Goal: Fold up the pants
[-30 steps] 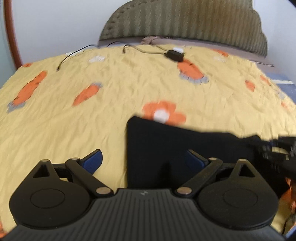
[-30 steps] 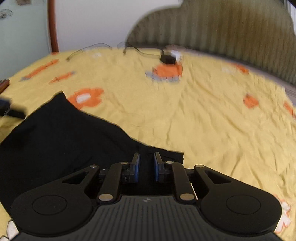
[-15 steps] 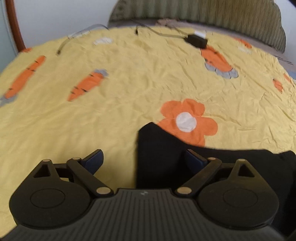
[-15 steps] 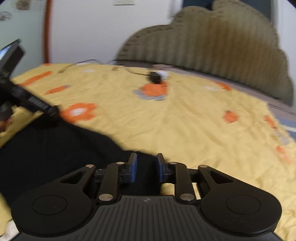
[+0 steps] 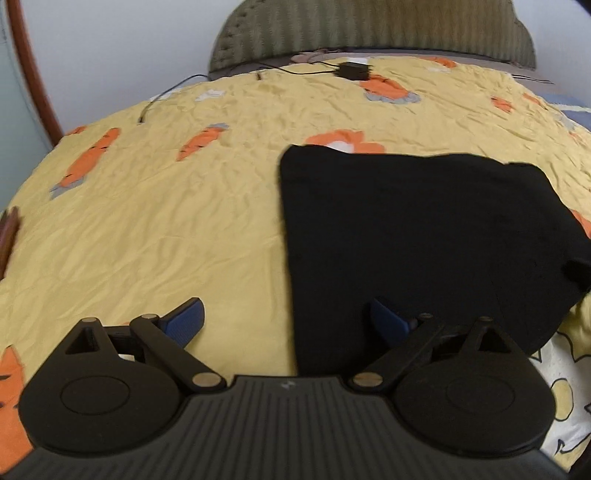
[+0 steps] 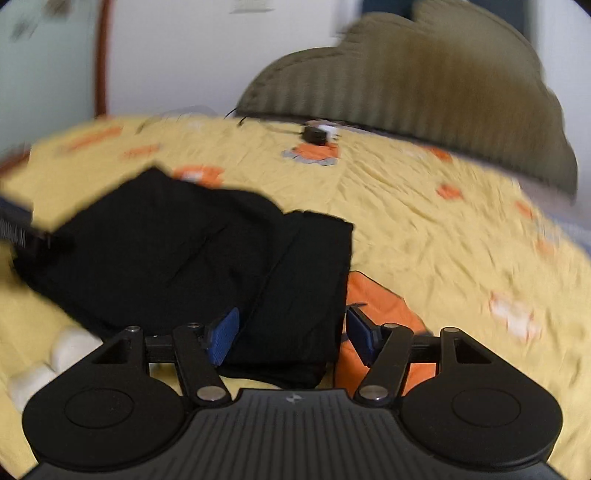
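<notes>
The black pants (image 5: 417, 236) lie folded flat on the yellow bedsheet (image 5: 166, 221). My left gripper (image 5: 288, 317) is open and empty, above the pants' near left edge. In the right wrist view the pants (image 6: 192, 258) show a folded layer at their right end. My right gripper (image 6: 291, 328) is open and empty, its fingers either side of that folded end. The left gripper's body (image 6: 22, 232) shows at the left edge of the right wrist view.
The bedsheet has orange carrot and flower prints. A black power adapter (image 5: 352, 70) with a cable lies at the far edge near the padded headboard (image 5: 369, 29). A wooden bed edge (image 5: 9, 229) is at the left.
My right gripper has opened and let go of the pants, which now lie folded over. Both grippers have drawn back, so more of the pants shows. The left gripper stayed open.
</notes>
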Demonstrator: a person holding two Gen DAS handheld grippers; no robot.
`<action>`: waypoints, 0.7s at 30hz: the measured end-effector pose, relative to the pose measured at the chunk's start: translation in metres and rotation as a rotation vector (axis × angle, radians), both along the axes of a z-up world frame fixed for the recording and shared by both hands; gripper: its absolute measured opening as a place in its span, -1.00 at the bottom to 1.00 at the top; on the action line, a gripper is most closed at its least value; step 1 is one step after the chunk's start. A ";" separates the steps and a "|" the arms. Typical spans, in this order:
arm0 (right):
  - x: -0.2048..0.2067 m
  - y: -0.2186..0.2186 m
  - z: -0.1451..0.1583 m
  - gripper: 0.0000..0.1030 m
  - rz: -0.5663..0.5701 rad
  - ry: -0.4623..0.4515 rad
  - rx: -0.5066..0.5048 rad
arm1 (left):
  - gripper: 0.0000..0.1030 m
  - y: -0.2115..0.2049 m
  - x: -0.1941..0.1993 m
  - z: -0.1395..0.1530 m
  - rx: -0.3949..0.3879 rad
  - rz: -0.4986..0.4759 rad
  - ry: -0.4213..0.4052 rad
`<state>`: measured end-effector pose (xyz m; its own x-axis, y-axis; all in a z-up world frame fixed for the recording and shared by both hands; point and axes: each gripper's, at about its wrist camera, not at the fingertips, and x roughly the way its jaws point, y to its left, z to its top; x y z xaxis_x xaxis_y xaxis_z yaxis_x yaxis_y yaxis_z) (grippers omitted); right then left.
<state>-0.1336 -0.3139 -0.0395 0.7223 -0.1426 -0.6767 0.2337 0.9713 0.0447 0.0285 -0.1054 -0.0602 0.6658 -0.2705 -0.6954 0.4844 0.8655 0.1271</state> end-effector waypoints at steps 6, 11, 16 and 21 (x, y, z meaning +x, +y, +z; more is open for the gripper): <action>0.010 0.005 -0.002 0.26 -0.020 -0.006 -0.010 | 0.92 0.003 0.001 -0.006 0.007 0.011 0.043; -0.005 0.004 0.002 0.32 -0.092 -0.032 0.022 | 0.91 0.021 -0.003 0.008 -0.086 0.038 0.062; -0.025 0.003 0.017 0.34 -0.161 -0.099 0.063 | 0.91 0.034 0.005 0.021 -0.183 0.062 0.112; -0.034 -0.015 0.006 0.38 -0.233 -0.100 0.251 | 0.90 0.038 0.026 0.011 -0.250 0.070 0.248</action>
